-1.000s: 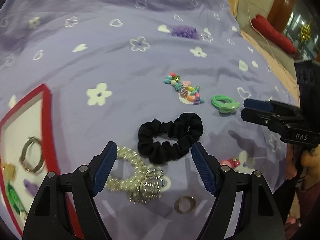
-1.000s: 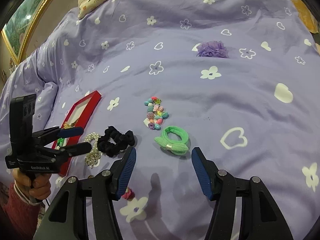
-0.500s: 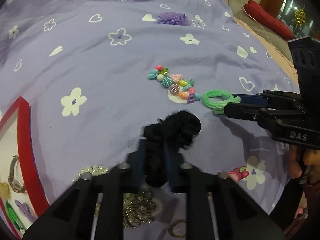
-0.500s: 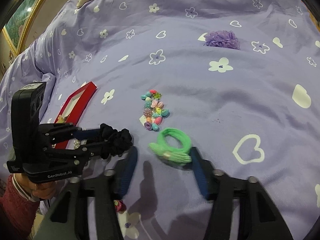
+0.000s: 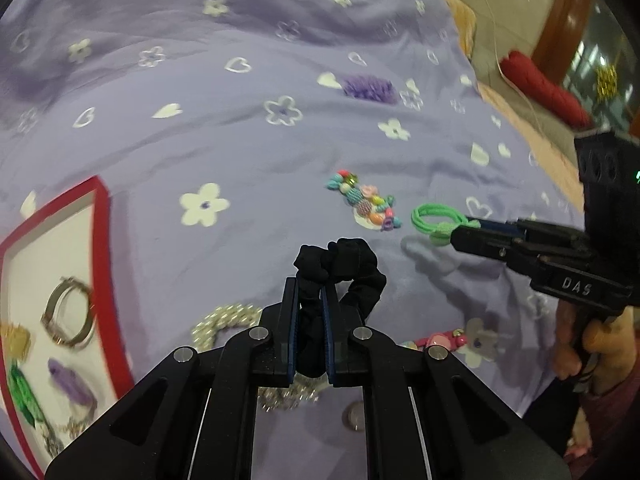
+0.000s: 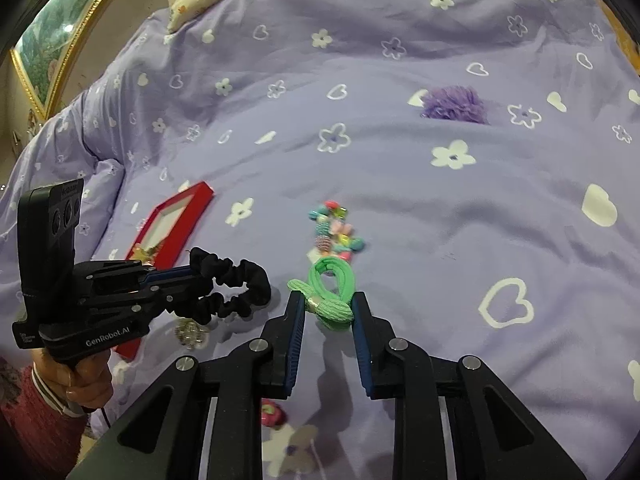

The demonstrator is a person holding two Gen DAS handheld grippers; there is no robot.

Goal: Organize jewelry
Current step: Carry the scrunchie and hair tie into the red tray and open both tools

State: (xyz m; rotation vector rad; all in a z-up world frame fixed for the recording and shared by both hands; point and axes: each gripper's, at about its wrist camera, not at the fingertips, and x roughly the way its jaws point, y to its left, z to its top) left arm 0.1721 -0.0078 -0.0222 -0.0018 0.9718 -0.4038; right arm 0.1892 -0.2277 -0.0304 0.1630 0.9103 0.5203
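My left gripper [image 5: 311, 280] is shut on a black scrunchie [image 5: 352, 264] and holds it lifted off the purple bedspread; it also shows in the right wrist view [image 6: 236, 280]. My right gripper [image 6: 326, 300] is closed on the knot of a green hair tie [image 6: 332, 296], which lies on the bedspread; the green tie also shows in the left wrist view [image 5: 434, 224]. A red-rimmed white tray [image 5: 102, 248] at the left holds a ring bracelet [image 5: 70, 312], a purple piece and a green piece.
A colourful bead bracelet [image 5: 366, 204] lies beside the green tie. A pearl necklace [image 5: 224, 324] and a small ring [image 5: 354, 416] lie under my left gripper. A purple scrunchie [image 6: 456, 106] lies farther back. A pink piece [image 6: 272, 416] lies near my right gripper.
My left gripper shut on the black scrunchie and lifted it. My right gripper moved forward and narrowed around the green hair tie.
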